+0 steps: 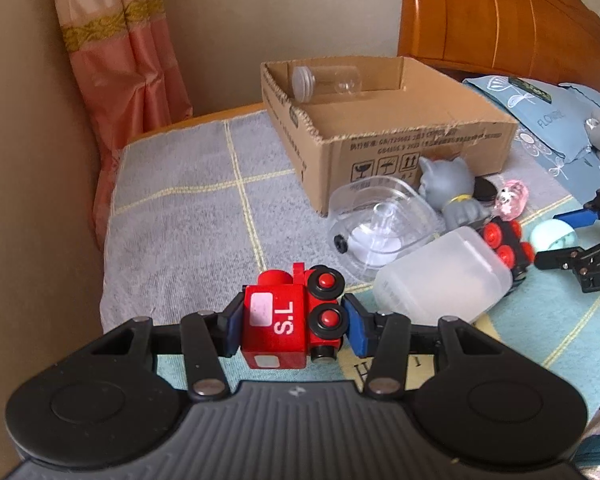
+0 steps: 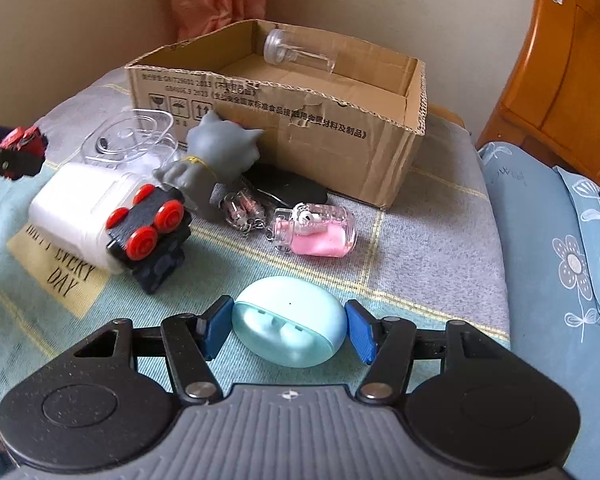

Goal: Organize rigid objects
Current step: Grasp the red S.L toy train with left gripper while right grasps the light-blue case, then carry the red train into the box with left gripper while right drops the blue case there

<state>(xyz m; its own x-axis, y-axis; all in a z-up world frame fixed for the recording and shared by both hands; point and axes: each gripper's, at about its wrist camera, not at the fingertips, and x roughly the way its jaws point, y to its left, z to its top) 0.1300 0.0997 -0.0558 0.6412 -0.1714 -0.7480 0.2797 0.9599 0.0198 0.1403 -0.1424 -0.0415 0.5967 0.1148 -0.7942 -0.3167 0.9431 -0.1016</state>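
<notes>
My left gripper is shut on a red toy train engine marked "S.L", held a little above the bed cover. In the right wrist view that engine shows at the far left edge. My right gripper has both blue pads against a pale blue oval earbud case that rests on the cover. The left wrist view catches the case at its right edge. An open cardboard box stands behind, with a clear bottle lying inside.
In front of the box lie a grey cat figure, a clear plastic dish, a white tub, a black wagon with red wheels and a pink keychain bottle. Blue pillows and a wooden headboard lie right.
</notes>
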